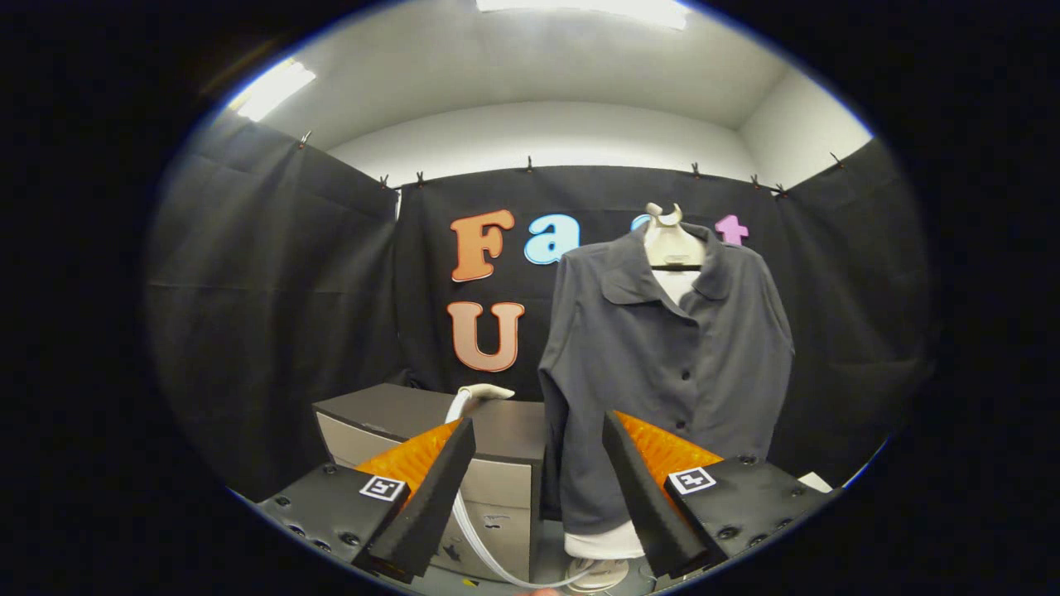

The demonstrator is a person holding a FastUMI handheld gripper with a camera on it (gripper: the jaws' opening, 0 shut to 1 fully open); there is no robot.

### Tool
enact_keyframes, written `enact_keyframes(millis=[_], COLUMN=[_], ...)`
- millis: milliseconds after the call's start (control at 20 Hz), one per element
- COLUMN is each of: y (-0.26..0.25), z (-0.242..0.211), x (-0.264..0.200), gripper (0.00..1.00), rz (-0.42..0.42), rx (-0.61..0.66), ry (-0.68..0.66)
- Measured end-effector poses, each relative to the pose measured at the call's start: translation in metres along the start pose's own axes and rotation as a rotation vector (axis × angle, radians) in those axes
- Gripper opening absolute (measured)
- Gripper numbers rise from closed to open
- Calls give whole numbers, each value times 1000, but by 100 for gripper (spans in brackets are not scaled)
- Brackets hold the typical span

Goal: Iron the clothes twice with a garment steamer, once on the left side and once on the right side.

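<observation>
We see a dark grey shirt [662, 372] hanging buttoned on a pale mannequin form [672, 240], well beyond our gripper's fingers and a little toward the right one. A white hem shows under the shirt's lower edge. Left of the shirt stands a grey cabinet [489, 463], and on its top rests the white garment steamer head [487, 391], its white hose [472, 530] running down the cabinet's front between the fingers. Our gripper [538, 472] has its fingers spread apart, with nothing between them.
</observation>
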State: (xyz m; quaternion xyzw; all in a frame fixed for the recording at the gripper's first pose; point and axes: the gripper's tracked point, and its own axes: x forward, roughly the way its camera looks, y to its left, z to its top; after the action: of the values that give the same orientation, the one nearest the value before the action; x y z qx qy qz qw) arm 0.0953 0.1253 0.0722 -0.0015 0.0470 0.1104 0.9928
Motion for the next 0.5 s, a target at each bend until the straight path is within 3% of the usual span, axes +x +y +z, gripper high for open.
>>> enact_keyframes(millis=[200, 500], y=[52, 129], z=[26, -15], x=[112, 285], gripper=[99, 98], rz=[89, 165], rx=[-96, -220], ry=[72, 386])
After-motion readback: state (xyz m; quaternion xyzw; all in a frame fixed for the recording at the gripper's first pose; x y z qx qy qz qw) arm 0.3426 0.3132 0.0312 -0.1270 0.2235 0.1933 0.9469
